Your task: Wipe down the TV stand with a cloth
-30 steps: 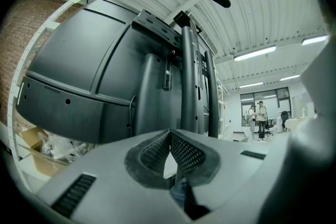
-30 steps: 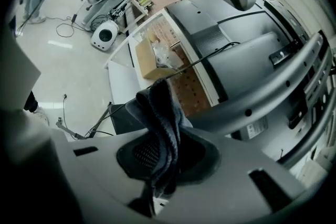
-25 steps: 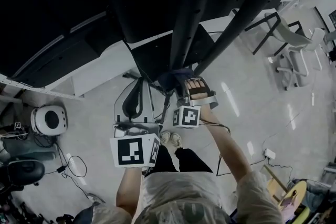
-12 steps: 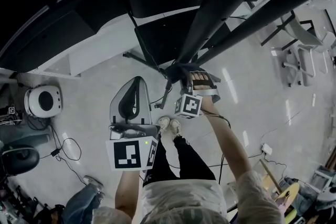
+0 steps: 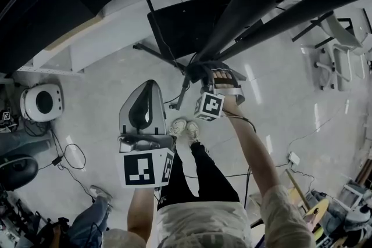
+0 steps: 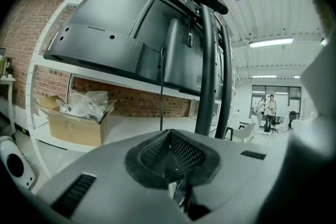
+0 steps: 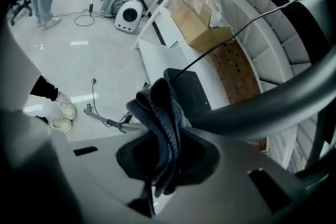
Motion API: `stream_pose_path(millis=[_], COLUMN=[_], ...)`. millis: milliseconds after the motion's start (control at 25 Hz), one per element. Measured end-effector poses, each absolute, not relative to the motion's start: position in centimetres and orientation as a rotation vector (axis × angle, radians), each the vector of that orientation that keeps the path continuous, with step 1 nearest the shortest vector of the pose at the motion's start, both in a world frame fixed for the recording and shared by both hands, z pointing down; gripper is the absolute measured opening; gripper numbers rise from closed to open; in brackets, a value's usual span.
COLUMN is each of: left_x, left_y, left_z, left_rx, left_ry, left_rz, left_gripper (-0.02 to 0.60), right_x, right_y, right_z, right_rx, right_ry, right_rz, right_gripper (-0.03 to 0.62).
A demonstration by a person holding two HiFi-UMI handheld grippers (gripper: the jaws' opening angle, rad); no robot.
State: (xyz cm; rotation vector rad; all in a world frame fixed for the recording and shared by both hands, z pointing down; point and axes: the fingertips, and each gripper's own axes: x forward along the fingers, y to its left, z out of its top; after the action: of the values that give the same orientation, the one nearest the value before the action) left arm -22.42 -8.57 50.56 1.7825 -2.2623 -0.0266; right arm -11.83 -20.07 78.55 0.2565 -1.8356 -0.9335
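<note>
The TV stand's black poles (image 5: 250, 3) rise from a dark base (image 5: 180, 29) on the floor. My right gripper (image 5: 203, 74) is shut on a dark blue cloth (image 5: 196, 71) and presses it against the lower pole. In the right gripper view the cloth (image 7: 160, 118) bunches between the jaws of the right gripper (image 7: 161, 152), beside the pole (image 7: 257, 107). My left gripper (image 5: 144, 90) hangs apart to the left, shut with nothing in it. The left gripper view has the left gripper (image 6: 172, 160) facing the TV's back (image 6: 121, 29) and the poles (image 6: 206, 60).
A white shelf unit (image 5: 87, 52) stands behind the stand and holds a cardboard box (image 6: 76, 120). A round white device (image 5: 40, 103) and cables (image 5: 70, 155) lie at the left. Office chairs (image 5: 343, 46) stand at the right. My shoes (image 5: 183, 128) are near the base.
My right gripper with the cloth has shifted a little along the pole's lower end. The head view has swung, so the base and shelf now sit higher in frame.
</note>
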Motion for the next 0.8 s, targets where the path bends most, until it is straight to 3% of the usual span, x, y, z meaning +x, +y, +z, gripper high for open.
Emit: stream_pose_path(millis=[480,800], left_x=[-21.8,-20.6], left_y=[-9.5,-11.0], left_z=[50.6,41.0], left_rx=[1.829,1.910], left_ry=[-2.249,-2.308], left_rz=[-0.025,-0.078], left_gripper=[0.015,0.015], right_x=[-11.9,-11.8], right_y=[-20.0,-19.4], right_z=[77.1,51.4], right_rx=[0.279,0.550], right_ry=[-1.846,-2.037], right_rz=[-0.924,-1.134], right_gripper=[0.057,0.057])
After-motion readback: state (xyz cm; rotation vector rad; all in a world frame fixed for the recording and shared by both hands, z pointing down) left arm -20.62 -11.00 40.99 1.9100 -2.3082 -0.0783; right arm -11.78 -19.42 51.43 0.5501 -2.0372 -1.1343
